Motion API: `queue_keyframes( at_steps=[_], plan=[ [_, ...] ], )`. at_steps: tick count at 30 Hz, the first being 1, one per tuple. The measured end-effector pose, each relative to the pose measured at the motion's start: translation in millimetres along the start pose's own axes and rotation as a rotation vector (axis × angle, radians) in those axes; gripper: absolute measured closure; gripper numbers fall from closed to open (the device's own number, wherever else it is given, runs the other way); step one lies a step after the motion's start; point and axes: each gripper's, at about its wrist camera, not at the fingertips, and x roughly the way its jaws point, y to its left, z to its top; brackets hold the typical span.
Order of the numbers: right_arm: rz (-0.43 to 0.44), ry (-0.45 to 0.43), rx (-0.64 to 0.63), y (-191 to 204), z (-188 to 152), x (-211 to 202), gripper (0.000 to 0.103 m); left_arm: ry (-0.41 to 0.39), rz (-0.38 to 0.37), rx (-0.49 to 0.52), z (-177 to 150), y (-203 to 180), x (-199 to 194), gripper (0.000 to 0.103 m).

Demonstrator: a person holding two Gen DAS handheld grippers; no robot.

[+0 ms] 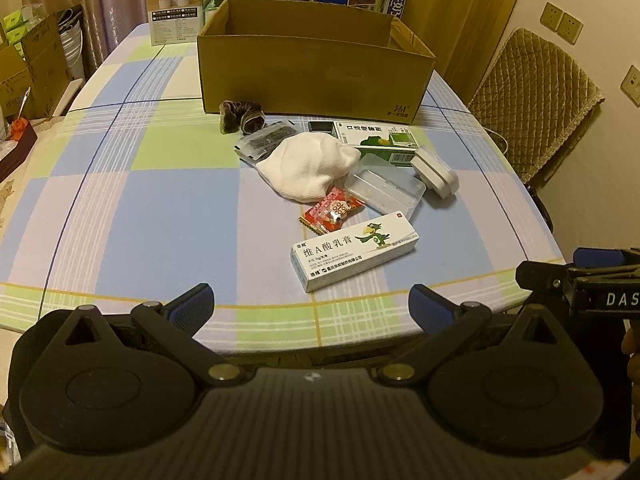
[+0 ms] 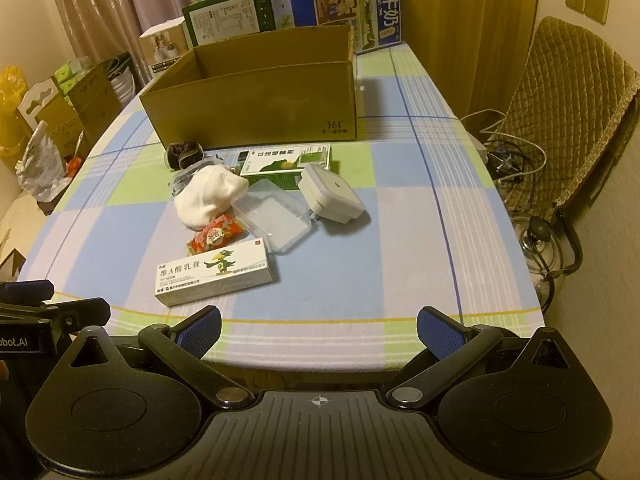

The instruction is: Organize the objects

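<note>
Checked tablecloth (image 1: 168, 216) lies ahead; left gripper (image 1: 312, 304) and right gripper (image 2: 319, 330) hover level, spread, empty.

A lived-in home dining room: a checked cloth covers the desk (image 2: 400, 184), a quilted chair (image 2: 568, 112) stands right, curtains (image 2: 112, 4) hang far, and milk cartons (image 2: 352, 0) are stacked behind.

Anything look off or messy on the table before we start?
Nothing spilled or broken. The small items sit in a loose heap in front of the cardboard box: the white cloth partly covers a foil packet, and the clear plastic case lies askew.
</note>
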Motion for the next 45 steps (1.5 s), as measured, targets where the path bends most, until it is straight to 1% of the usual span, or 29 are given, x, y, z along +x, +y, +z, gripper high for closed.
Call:
queue_keyframes(
  at_steps=[27, 39, 43, 45],
  plan=[
    [0.006, 0.011, 0.002, -1, -2, 4, 0.002, 0.008, -0.005, -0.001, -2, -2, 3, 0.001],
    [0.018, 0.037, 0.016, -7, -3, 17, 0.002, 0.043, -0.019, 0.014, 0, 0, 17, 0.002],
    [0.019, 0.048, 0.018, -10, -3, 24, 0.002, 0.059, -0.014, 0.045, 3, 0, 28, 0.002],
    [0.021, 0.052, 0.016, -11, -2, 29, 0.002, 0.069, -0.016, 0.079, 6, 0, 36, 0.002]
  ],
)
